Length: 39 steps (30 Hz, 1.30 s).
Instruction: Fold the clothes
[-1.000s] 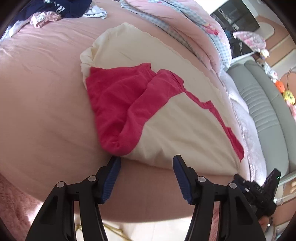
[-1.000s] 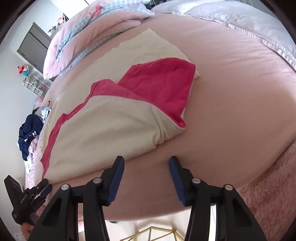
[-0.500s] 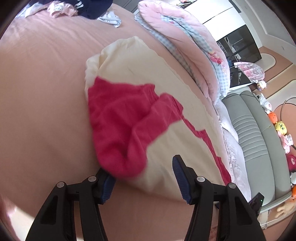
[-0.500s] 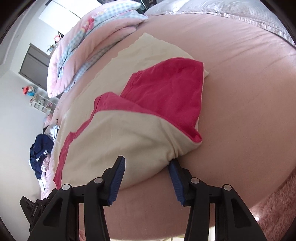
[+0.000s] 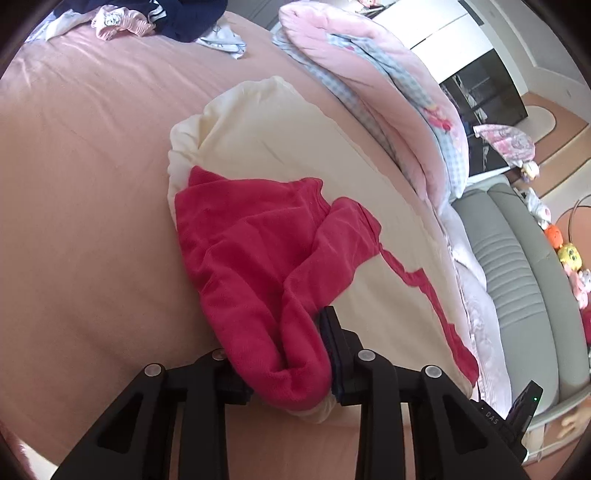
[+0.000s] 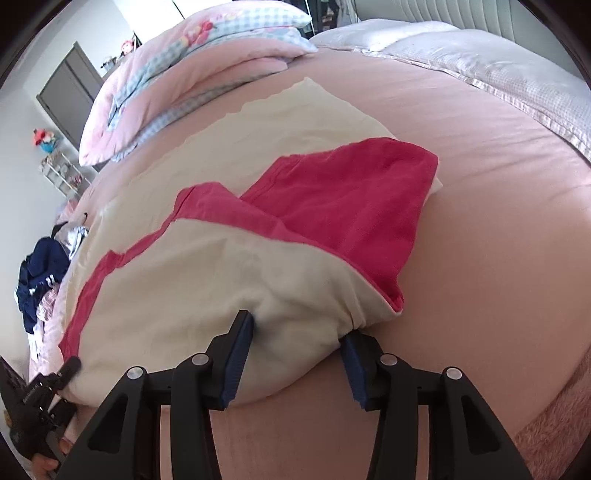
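A cream garment (image 5: 277,147) with red panels (image 5: 251,236) lies spread on the pink bed sheet (image 5: 74,184). My left gripper (image 5: 280,343) is at its near red corner. Its jaws are closing, and a thick roll of red cloth is squeezed between them, hiding the left pad. In the right wrist view the same garment (image 6: 207,266) shows its cream near edge and red fold (image 6: 351,192). My right gripper (image 6: 297,326) straddles a bulge of that cream edge. Its jaws stand apart, with the cloth filling the gap between the blue pads (image 6: 236,354).
A folded pink and checked quilt (image 5: 388,74) lies beyond the garment. A heap of dark blue and pale clothes (image 5: 166,18) sits at the far side of the bed. A grey padded headboard (image 5: 517,277) and white bedding (image 6: 480,66) border the sheet.
Both grippers have moved forward onto the garment's near edge. The left jaws have narrowed around the red corner. The right jaws, unchanged in width, now have the cream edge between them.
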Tool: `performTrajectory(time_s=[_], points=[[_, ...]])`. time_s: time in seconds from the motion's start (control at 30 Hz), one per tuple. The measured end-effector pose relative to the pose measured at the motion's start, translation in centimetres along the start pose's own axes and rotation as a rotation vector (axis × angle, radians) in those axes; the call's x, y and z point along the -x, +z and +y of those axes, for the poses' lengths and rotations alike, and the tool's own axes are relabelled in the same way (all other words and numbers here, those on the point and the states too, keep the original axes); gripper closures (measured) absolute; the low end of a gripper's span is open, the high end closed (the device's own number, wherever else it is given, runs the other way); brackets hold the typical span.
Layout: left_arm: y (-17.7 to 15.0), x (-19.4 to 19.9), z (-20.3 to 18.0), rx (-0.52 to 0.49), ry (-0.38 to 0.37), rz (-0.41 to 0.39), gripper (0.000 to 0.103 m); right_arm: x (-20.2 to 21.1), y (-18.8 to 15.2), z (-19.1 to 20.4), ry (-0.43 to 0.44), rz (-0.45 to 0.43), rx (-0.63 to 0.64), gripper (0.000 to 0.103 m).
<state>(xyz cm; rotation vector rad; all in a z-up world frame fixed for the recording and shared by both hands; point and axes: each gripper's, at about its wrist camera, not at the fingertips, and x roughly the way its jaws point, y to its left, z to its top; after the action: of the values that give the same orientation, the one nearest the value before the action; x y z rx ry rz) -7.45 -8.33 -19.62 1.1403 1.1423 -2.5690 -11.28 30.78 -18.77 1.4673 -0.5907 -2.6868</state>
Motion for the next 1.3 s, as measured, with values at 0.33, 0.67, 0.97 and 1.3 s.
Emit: performTrajectory(time_s=[0.33,0.67,0.97,1.3], points=[[-0.4,4.0,-3.9,-0.149,0.019,0.036,0.089,4.4,0.1,0.1,0.062,0.018,-0.06,0.088],[-4.3,5.7,-1.9,-0.13,0.029,0.129,0.089,7.4,-4.4,-0.9,-0.002,0.045,-0.031,0.088],[-3.8,5.9,-1.5,-0.103,-0.009,0.103,0.087,4.6,-3.1,-2.7,0.104,0.08,-0.197,0.068],[-3.4,6.2,-1.9,-0.077,-0.015,0.102,0.089,5.3,-2.4,-0.1,0.102,0.006,-0.067,0.091]])
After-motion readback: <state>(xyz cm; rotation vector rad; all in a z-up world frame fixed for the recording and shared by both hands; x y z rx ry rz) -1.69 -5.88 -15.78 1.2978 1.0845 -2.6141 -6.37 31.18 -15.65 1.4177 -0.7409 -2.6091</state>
